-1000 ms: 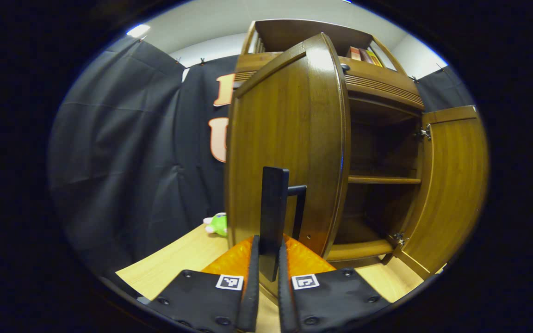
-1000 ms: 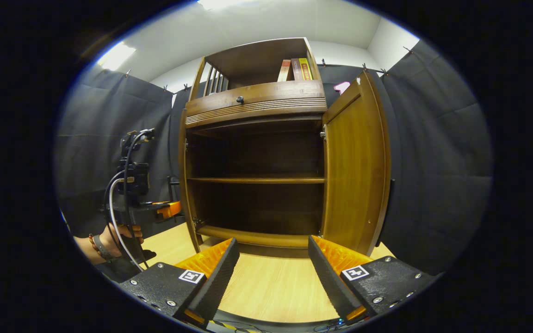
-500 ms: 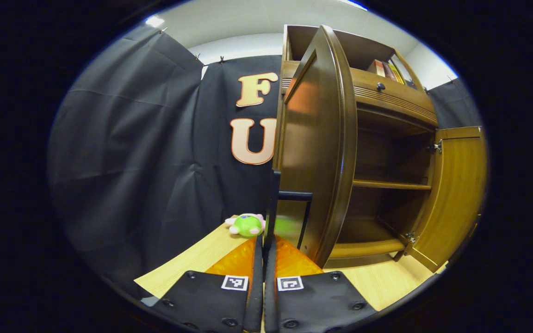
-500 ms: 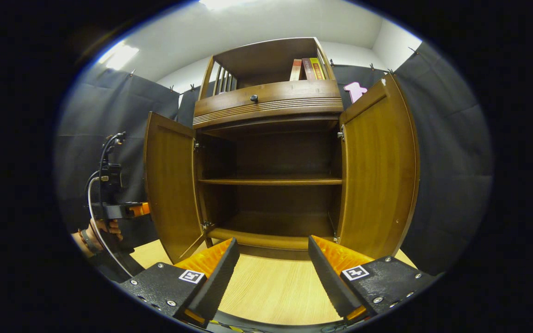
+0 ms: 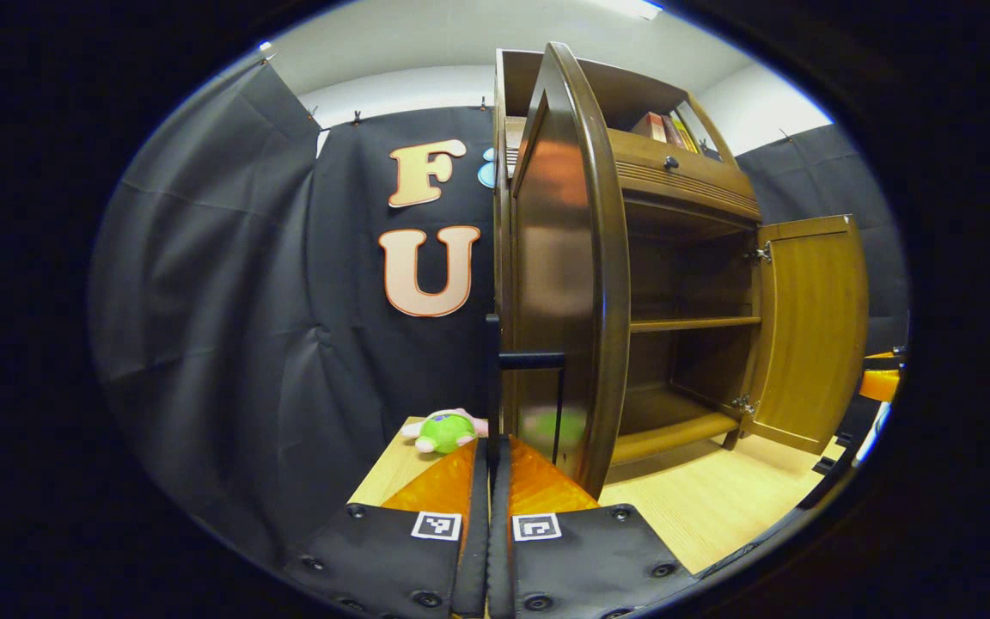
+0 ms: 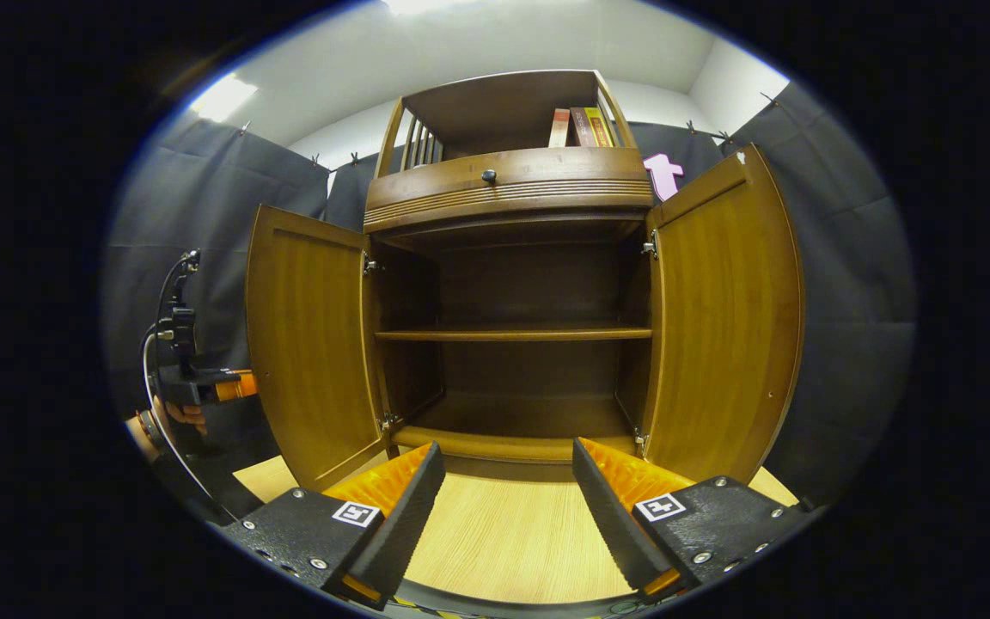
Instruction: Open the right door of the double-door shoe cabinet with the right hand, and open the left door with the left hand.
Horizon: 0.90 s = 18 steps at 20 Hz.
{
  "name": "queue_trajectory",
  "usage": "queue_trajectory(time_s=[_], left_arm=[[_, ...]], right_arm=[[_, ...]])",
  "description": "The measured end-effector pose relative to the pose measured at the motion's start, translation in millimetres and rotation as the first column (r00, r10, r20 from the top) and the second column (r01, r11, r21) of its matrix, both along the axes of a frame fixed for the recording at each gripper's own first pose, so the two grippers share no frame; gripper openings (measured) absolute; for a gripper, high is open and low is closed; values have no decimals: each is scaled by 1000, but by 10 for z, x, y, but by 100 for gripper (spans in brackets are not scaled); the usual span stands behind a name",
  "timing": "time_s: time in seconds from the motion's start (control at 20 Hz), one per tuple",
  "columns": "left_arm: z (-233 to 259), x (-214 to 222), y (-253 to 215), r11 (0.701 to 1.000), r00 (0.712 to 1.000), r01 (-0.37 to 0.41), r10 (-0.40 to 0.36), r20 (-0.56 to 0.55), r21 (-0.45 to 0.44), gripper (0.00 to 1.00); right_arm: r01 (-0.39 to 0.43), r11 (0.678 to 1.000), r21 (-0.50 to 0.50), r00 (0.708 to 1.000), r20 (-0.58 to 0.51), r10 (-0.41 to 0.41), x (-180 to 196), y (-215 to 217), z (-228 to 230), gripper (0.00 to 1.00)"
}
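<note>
Now the handle is pinched by the left gripper; the right gripper is held wide open. If pulled further, the left door could be strained.

Brown wooden cabinet, green plush toy.

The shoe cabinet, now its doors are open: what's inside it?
The shoe cabinet holds one shelf and a bottom board, both bare where visible. The back corners are too dark to judge.
</note>
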<state>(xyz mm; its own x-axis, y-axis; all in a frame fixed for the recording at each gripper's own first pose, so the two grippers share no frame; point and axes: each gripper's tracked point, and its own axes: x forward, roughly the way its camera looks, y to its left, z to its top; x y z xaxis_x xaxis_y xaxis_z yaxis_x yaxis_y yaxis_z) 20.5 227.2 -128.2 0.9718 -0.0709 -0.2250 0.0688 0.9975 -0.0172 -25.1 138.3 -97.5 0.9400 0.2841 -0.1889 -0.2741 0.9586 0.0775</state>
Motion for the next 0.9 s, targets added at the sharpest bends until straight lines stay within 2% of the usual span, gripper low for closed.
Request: queue_trajectory(time_s=[0.05, 0.2, 0.3, 0.35, 0.45, 0.6, 0.7, 0.8, 0.9], left_arm=[[-3, 6, 62, 1000, 1000, 22, -22, 3, -13, 0], [14, 26, 238, 997, 998, 65, -64, 16, -32, 1], [-42, -30, 300, 995, 995, 100, -100, 17, -27, 15], [-35, -80, 291, 994, 994, 108, -107, 9, -34, 15], [-34, -212, 294, 993, 995, 100, -100, 1, -69, 15], [38, -538, 356, 998, 999, 49, -50, -9, -50, 15], [197, -767, 313, 999, 1000, 21, -20, 4, -46, 9], [470, -912, 196, 1000, 999, -6, 6, 45, 18, 8], [791, -1000, -135, 1000, 995, -3, 1, 99, 25, 8]], right_arm=[[0, 1000, 0, 1000, 0, 0, -16, 51, 0, 92], [-5, 1000, -7, 1000, 1, 5, -50, 146, 31, 93], [-12, 1000, -16, 1000, 0, 12, -64, 195, 36, 93], [-15, 1000, -18, 1000, -2, 15, -64, 214, 27, 93], [-23, 1000, -21, 1000, -20, 23, -87, 221, -22, 93], [-32, 999, -13, 999, -19, 31, -67, 199, -1, 93], [-40, 999, -5, 999, -17, 39, -38, 174, 10, 93], [-55, 998, 6, 998, -19, 55, -18, 153, 17, 93], [-67, 998, 19, 998, -10, 67, -12, 104, 61, 93]])
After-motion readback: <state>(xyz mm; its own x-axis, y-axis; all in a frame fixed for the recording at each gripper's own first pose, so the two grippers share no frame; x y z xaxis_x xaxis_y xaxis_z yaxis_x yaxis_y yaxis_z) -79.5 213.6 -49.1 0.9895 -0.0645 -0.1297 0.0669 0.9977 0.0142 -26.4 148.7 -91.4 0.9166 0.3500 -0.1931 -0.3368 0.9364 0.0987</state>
